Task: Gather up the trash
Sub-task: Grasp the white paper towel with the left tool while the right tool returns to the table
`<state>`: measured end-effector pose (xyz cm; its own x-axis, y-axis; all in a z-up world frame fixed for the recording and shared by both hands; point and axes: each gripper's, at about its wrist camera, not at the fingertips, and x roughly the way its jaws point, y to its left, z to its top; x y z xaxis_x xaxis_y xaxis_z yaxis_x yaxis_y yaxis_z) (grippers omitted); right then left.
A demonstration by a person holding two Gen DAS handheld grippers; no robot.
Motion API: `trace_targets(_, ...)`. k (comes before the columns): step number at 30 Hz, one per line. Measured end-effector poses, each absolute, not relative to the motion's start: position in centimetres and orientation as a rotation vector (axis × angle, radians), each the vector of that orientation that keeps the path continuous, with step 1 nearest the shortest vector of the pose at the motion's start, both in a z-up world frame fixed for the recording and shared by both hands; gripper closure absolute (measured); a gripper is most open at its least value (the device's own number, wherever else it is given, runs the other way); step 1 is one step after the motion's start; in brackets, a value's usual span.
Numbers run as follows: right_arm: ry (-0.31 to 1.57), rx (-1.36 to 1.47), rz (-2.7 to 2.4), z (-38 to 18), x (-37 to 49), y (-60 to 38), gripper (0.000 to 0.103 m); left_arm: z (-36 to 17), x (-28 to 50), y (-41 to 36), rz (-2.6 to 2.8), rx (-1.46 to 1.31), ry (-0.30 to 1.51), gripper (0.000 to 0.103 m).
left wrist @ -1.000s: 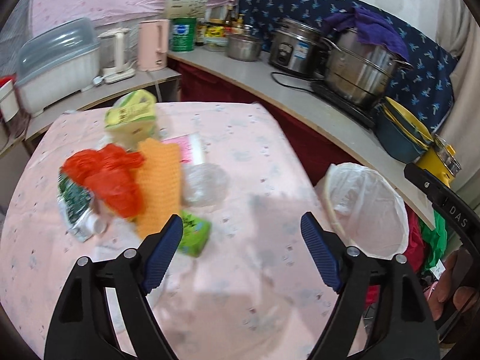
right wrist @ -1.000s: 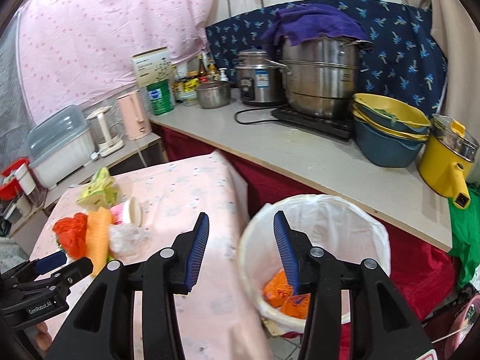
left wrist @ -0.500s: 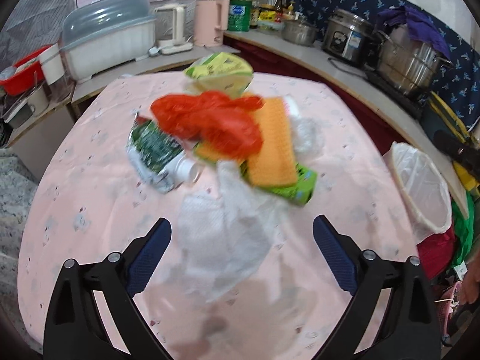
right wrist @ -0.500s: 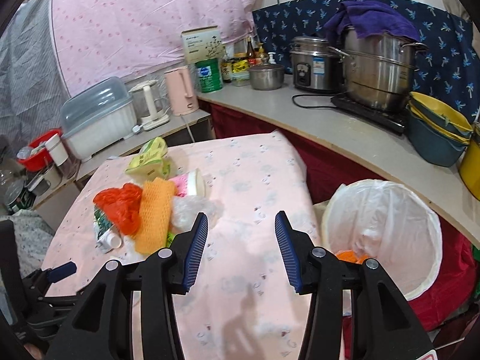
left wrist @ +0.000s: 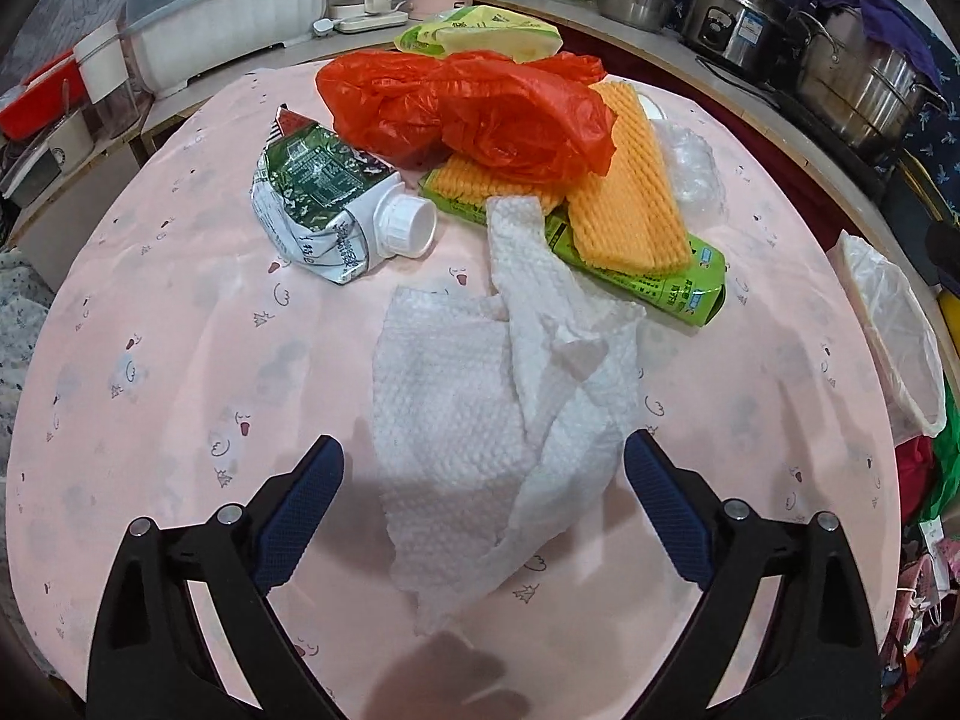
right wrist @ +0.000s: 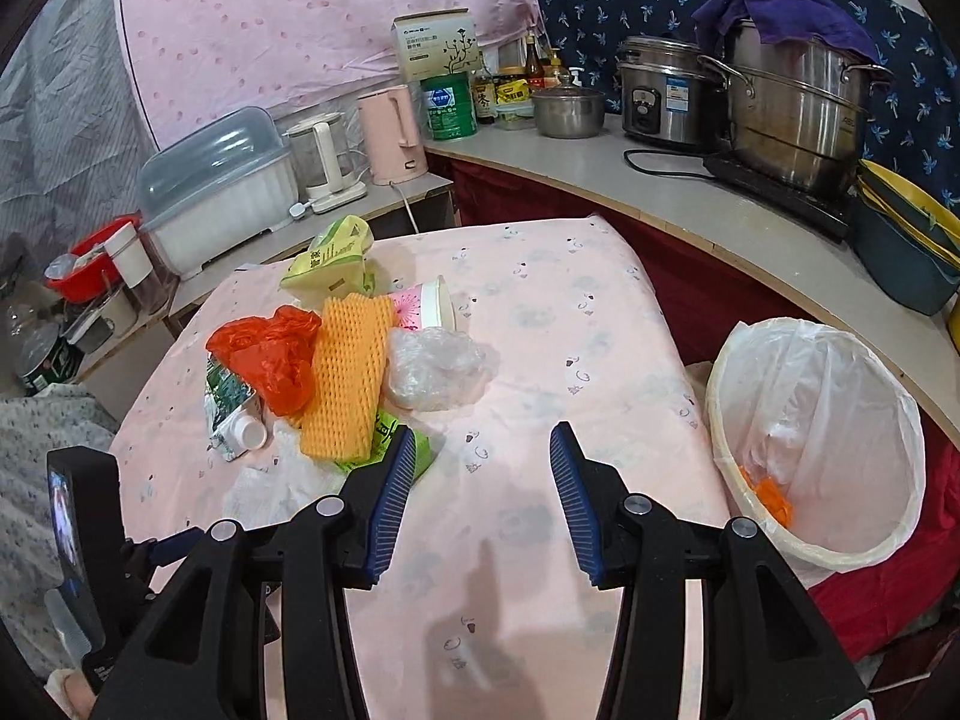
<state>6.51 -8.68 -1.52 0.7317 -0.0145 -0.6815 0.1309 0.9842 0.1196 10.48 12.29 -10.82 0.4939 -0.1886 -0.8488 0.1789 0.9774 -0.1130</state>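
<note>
A pile of trash lies on the pink table [left wrist: 150,360]. A white paper towel [left wrist: 498,408] lies nearest, between the fingers of my open left gripper [left wrist: 483,480]. Behind it are a crushed green carton [left wrist: 324,210], a red plastic bag [left wrist: 474,108], an orange foam net [left wrist: 624,180] and a green box [left wrist: 666,276]. My right gripper [right wrist: 483,468] is open and empty over the table, right of the pile. It sees the net [right wrist: 345,372], a clear plastic wad [right wrist: 438,366], a pink cup [right wrist: 426,306] and the white-lined bin [right wrist: 822,438] with orange scraps inside.
A yellow-green bag [right wrist: 330,258] lies at the pile's far end. A counter [right wrist: 720,222] with steel pots, a rice cooker and stacked bowls runs behind and to the right. A covered dish rack [right wrist: 216,186] and kettles stand at the back left.
My left gripper has swung from the bin side to the pile and come low over the paper towel. My right gripper has swung left from the bin to the table.
</note>
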Motion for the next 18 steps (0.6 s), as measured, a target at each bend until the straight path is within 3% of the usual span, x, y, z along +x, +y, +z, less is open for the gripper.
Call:
trace_targets(6, 0.765, 0.158, -0.069, -2.1, 6.9, -7.9, 0.057, -11.3, 10.7, 11.8, -0.251, -0.005, 1.049, 0.039)
trace_targets(8, 0.769, 0.156, -0.067, -2.2, 7.0, -7.7, 0.057, -11.2, 10.6, 11.6, -0.270, 0.004, 1.044, 0.059)
trace_targets(9, 0.770, 0.155, -0.066, -2.3, 7.0, -7.5, 0.057, -11.1, 10.5, 11.6, -0.279, 0.005, 1.044, 0.065)
trace_targets(11, 0.772, 0.153, -0.064, -2.3, 7.1, -7.3, 0.057, -11.0, 10.4, 11.6, -0.299, 0.000, 1.047, 0.090)
trace_targets(18, 0.778, 0.151, -0.051, -2.3, 7.2, -6.6, 0.057, -9.2, 9.5, 12.1, -0.336, -0.015, 1.016, 0.097)
